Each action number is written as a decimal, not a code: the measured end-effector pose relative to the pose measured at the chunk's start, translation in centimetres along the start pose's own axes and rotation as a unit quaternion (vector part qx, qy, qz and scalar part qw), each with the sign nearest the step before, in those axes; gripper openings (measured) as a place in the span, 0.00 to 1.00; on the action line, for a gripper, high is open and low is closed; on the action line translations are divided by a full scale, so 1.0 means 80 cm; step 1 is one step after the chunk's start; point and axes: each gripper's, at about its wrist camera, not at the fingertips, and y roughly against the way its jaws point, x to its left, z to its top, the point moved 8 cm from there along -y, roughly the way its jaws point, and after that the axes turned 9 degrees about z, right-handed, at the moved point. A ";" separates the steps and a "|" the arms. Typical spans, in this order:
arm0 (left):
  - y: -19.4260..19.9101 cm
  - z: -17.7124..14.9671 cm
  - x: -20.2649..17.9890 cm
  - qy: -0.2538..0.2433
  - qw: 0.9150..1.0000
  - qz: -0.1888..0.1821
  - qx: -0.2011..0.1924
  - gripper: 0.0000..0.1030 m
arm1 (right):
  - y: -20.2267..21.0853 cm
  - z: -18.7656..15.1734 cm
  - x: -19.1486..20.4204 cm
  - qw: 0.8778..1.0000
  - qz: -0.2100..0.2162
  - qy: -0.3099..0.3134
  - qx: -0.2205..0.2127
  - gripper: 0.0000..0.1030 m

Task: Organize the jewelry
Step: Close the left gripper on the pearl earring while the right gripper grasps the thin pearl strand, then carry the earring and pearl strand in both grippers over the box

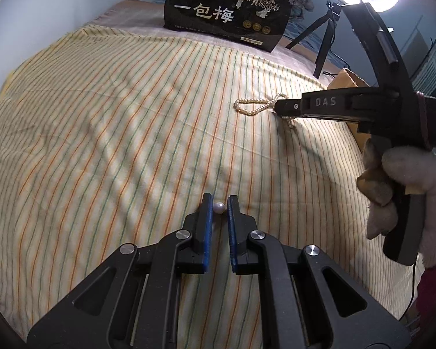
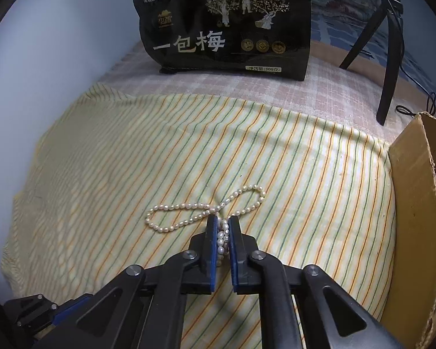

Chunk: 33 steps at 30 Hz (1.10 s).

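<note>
Left gripper (image 1: 219,203): nearest item, bottom centre of its own view; jaws nearly closed, blue pads (image 1: 207,226) touching a single pearl (image 1: 219,207) on both sides, at or just above the cloth (image 1: 101,131). Pinch on the pearl judged secure but small; round shape, apt to roll if released.

Right gripper (image 2: 223,222): jaws narrowed onto a bunched section of the necklace (image 2: 189,212), several beads stacked between the pads (image 2: 213,241). Seen from the left view at 2 o'clock, well apart from the pearl.

Necklace: on striped cloth, two loops spread from the tongs, one toward 10 o'clock, one toward 1 o'clock; long axis roughly 9-to-3 across the right view. Whether lifted or resting: cannot tell.

Box (image 2: 415,203): cardboard, at 3 o'clock of the right gripper, near it; more beaded strands inside. Judged the destination; right hand far nearer than left.

Bag (image 2: 226,29): black, upright, 12 o'clock, far edge.

Tripod (image 2: 389,43): 1 o'clock, behind box.
</note>
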 end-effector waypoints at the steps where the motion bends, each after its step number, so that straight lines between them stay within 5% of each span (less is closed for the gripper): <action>1: 0.002 -0.001 0.002 0.001 1.000 0.001 -0.001 0.08 | 0.003 0.000 0.002 1.000 0.004 -0.001 -0.002 0.05; 33: 0.090 0.025 -0.034 -0.019 0.998 -0.025 -0.049 0.07 | 0.201 0.040 0.058 0.988 0.066 0.009 -0.136 0.04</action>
